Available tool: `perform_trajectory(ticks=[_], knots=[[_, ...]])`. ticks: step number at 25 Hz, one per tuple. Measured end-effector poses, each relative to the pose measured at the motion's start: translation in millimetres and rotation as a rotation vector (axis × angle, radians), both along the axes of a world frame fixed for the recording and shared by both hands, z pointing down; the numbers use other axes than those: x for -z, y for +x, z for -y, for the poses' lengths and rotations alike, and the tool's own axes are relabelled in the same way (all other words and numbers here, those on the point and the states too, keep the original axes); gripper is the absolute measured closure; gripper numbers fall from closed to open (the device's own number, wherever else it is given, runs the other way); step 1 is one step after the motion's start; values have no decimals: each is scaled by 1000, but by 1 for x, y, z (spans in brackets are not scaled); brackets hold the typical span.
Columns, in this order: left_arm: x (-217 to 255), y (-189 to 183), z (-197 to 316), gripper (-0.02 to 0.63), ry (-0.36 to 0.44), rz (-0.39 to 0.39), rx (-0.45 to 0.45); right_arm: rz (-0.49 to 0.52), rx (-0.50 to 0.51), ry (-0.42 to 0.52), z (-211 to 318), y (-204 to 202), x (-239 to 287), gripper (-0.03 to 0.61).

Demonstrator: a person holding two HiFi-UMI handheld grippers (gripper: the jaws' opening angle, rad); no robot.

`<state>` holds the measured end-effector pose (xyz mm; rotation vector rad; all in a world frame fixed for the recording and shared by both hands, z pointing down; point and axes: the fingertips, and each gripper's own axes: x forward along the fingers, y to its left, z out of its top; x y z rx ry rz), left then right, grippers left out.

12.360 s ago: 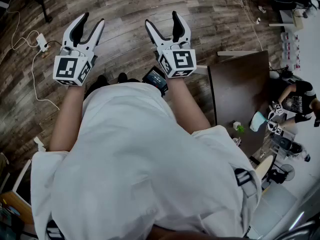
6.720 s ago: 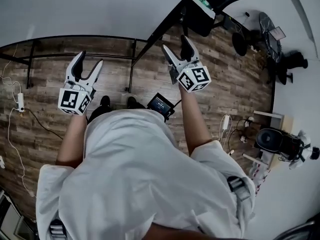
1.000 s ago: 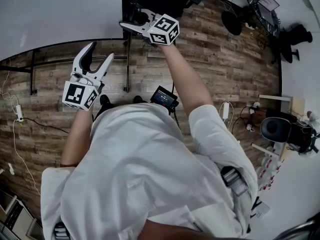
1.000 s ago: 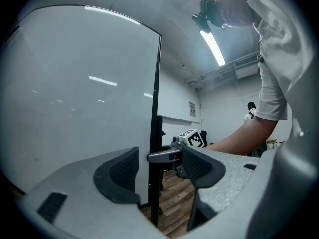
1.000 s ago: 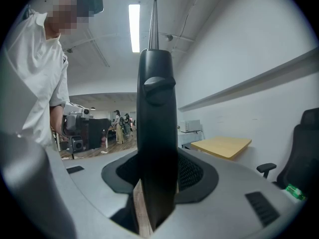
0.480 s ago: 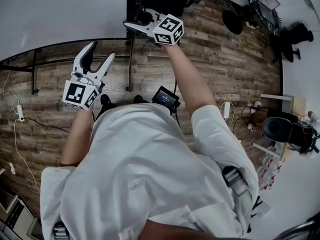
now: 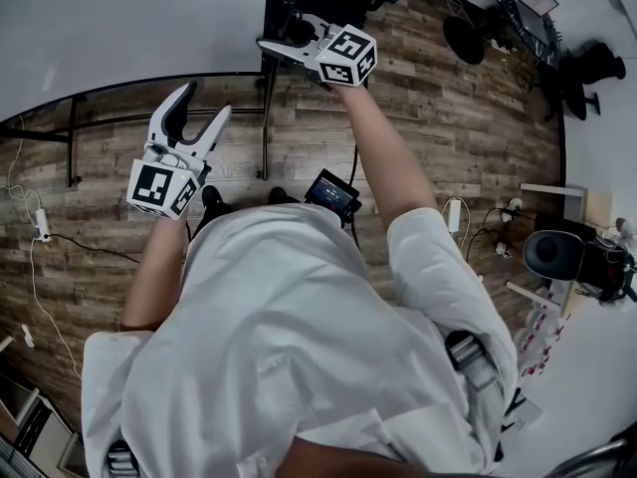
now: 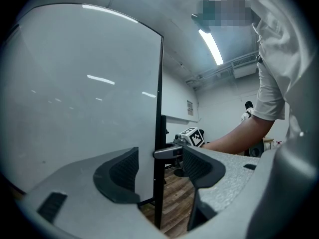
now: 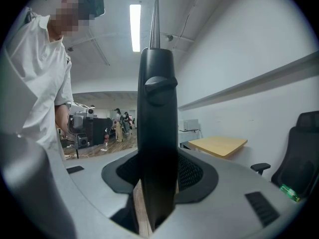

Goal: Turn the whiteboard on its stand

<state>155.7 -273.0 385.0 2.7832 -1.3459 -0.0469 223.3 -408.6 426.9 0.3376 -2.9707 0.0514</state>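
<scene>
Right hand-held gripper point(image 7: 271, 45) clamped on whiteboard point(image 8: 75, 83); left hand-held gripper point(image 7: 204, 101) level, jaws apart

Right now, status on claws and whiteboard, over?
Right claw shut on whiteboard frame. Left claw open, short of the whiteboard. Black chair beyond it, may foul the swing.

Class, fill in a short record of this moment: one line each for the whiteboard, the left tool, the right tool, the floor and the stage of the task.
Whiteboard: standing upright, with a black upright at its side edge.
Left tool: jaws apart, nothing between them, pointing at the board's face.
Right tool: jaws closed on the black upright.
Floor: wooden planks.
Task stage: one tool grips the board's edge, probably ready to swing it.
</scene>
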Motion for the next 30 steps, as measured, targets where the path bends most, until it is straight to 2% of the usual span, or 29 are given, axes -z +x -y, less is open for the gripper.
perform_trajectory(ticks=[21,30], knots=[[-1,19,4,339,-5,-9,-9,-16,0,1,10,47,1,403],[-2,14,11,339,-5,-1,7,-27,20,2,14,50,0,403]])
